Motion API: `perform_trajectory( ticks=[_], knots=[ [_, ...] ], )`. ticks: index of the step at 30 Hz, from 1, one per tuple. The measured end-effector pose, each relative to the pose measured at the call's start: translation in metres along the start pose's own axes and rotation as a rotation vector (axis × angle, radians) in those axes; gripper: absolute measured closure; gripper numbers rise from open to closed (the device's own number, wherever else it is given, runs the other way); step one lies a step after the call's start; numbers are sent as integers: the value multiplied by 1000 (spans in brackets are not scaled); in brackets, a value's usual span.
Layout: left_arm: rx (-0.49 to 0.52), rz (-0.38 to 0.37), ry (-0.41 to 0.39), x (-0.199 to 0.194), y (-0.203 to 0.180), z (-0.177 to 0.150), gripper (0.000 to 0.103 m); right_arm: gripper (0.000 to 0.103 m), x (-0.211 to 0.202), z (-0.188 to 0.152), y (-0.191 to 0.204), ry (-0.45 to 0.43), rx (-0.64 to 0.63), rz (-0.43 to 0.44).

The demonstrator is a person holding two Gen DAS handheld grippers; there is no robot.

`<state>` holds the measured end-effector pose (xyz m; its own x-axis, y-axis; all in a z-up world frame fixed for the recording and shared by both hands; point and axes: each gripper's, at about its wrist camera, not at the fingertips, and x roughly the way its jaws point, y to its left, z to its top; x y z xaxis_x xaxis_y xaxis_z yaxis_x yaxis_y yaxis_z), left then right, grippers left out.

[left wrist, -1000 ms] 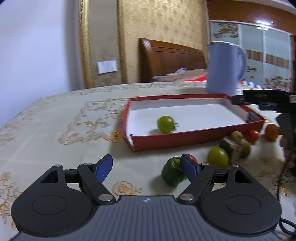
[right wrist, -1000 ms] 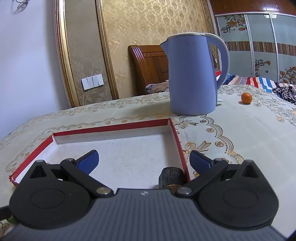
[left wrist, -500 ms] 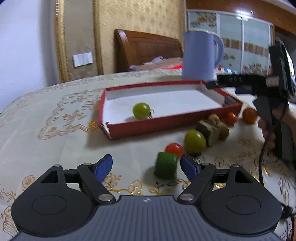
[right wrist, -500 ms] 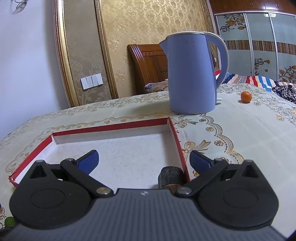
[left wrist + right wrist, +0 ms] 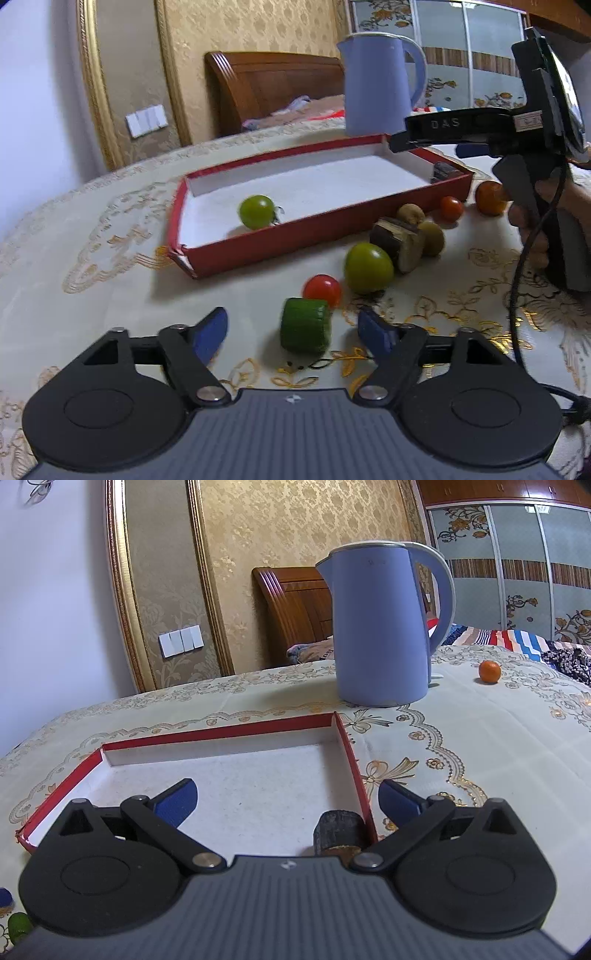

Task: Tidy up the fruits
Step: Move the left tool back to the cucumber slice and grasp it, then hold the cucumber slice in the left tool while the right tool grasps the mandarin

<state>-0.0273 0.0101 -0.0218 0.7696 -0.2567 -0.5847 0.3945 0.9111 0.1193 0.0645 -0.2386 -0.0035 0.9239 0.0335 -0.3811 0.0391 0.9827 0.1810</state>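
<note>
A pale blue wall [image 5: 55, 609] meets gold damask wallpaper [image 5: 303, 528] framed by gilt moulding [image 5: 122, 590], with a white switch plate [image 5: 181, 640] on it. A wooden headboard [image 5: 295, 605] stands behind the counter [image 5: 498, 746], beside a striped blanket [image 5: 509, 640] and floral wardrobe doors [image 5: 517, 561].

Glossy tomato [image 5: 322, 290], matt cardboard tray [image 5: 325, 230], embroidered cloth tablecloth [image 5: 92, 295].

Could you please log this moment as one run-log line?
left gripper: closing around green cucumber piece, not yet touching | right gripper: open over red tray | tray holds green tomato
</note>
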Motion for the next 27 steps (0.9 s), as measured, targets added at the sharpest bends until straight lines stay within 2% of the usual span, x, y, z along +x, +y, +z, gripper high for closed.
perform_trajectory(
  ticks=[1, 6, 10, 11, 16, 23, 27],
  knots=[
    [-4, -13, 4, 1, -1, 1, 39, 0, 0, 0, 0, 2, -1, 0],
    [17, -14, -2, 2, -6, -1, 45, 0, 0, 0, -1, 2, -2, -1],
    [-7, -23, -7, 0, -3, -3, 75, 0, 0, 0, 1, -3, -9, -2],
    [-7, -13, -10, 0, -3, -3, 77, 0, -1, 0, 1, -4, -9, -2],
    [16, -6, -15, 0, -6, -4, 77, 0, 0, 1, 0, -5, -7, -6],
    [-15, -22, -19, -1, 0, -4, 77, 0, -8, 2, 0, -66, -11, -42],
    [-41, -27, -31, -2, 4, -5, 77, 0, -7, 2, -1, -67, -8, -51]
  ],
)
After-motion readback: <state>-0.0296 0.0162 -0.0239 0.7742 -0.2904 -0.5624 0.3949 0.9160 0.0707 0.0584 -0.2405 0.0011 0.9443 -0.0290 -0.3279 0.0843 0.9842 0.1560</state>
